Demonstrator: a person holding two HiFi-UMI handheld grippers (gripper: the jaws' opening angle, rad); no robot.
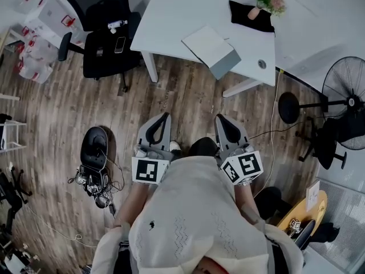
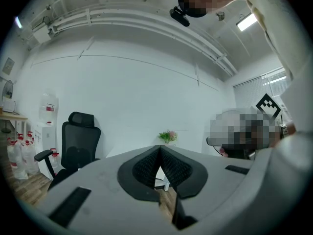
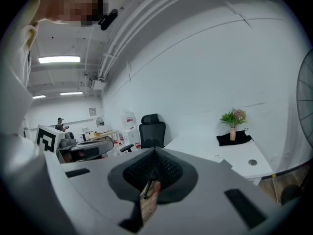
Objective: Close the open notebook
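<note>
Wood-plank floor (image 1: 68, 113) across most of the head view, with a white worktop (image 1: 171, 16) at the far side. Carries the notebook (image 1: 210, 45) at its near edge, pale leaf up over a grey slab; hard to tell from here how wide open. Farther right, a flower vase (image 1: 263, 1) on a dark cloth (image 1: 251, 17); to the left, a black office chair (image 1: 102, 33). Nearer, left claw (image 1: 158, 127) and right claw (image 1: 228, 129) held side by side over bare floor, well apart from the worktop, touching nothing.

Left gripper view: clenched on nothing, pads tip to tip, with only chair, worktop edge and flowers beyond.

Right gripper view: likewise clamped together and empty, a sliver of floor showing below the tips, worktop far off to the right.

Judged from this: nothing of the closing done yet. Left to do: reach the worktop, catch the open cover, fold it down flat.
</note>
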